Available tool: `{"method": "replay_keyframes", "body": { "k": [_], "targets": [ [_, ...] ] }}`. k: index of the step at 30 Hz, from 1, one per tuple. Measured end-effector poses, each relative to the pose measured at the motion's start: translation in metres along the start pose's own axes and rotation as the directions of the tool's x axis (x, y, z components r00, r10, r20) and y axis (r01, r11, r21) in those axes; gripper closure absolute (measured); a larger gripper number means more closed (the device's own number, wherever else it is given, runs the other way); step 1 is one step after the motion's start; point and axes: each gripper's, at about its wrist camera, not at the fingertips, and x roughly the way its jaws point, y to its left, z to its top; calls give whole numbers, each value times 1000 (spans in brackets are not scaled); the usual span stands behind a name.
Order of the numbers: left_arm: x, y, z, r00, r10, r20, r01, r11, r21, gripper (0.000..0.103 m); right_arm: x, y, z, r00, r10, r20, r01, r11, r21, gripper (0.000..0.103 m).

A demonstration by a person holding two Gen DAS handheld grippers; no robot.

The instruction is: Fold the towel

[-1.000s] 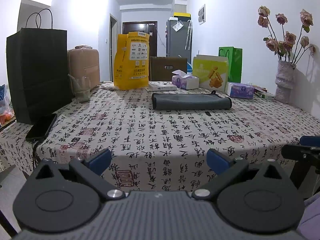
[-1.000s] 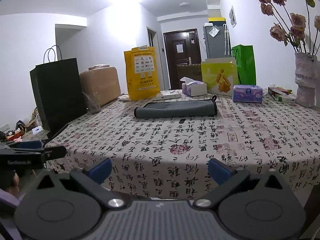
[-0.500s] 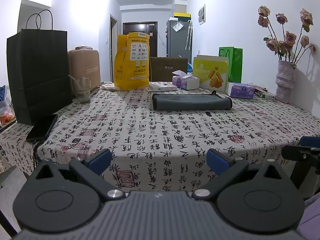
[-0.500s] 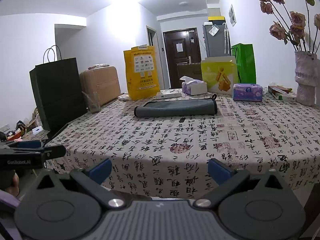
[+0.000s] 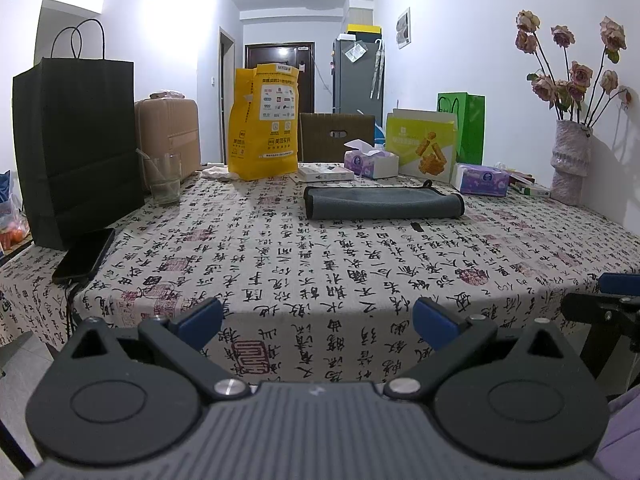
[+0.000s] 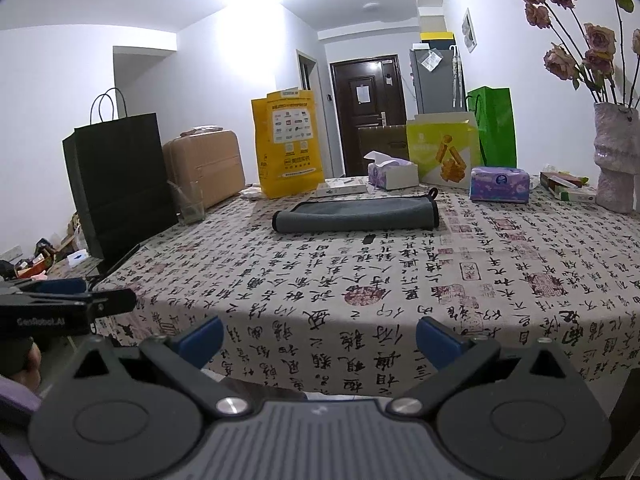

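A: Left view? 
B: Left gripper [image 5: 318,318] wide open, empty. One folded towel [image 5: 383,202] far across table [image 5: 280,264]; right gripper [image 5: 600,308] cut off.

A: Right view? 
B: Right gripper [image 6: 319,334] agape, empty; towel [image 6: 356,214] mid-table; two tissue packs [image 6: 499,184].

Readable writing: little, and mostly Chinese characters

The cloth over the tabletop [image 5: 360,264] ahead of the tongs is printed all over with black brush-style Chinese characters and red seal stamps, one square seal just before the left tongs [image 5: 318,318]. In the right wrist view, the body of the left tongs [image 6: 52,312], off to the left, carries pale lettering reading roughly "GenRobot.AI". The yellow bag [image 5: 264,120] far ahead bears Chinese print, too small to read.
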Motion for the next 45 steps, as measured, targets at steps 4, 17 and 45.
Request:
{"method": "replay_keyframes", "body": {
  "k": [4,17,45],
  "targets": [
    [0,0,-1,1000,-1,-1,1,1000,2,0,0,-1,0,1000,1,1,-1,1000,0,0],
    [0,-1,0,1000,0,0,0,1000,3,0,-1,-1,0,1000,1,3,-1,1000,0,0],
    [-3,0,3,1000,-1,11,1,1000,3,0,-1,0,1,1000,0,7,0,1000,-6,0]
  ]
}}
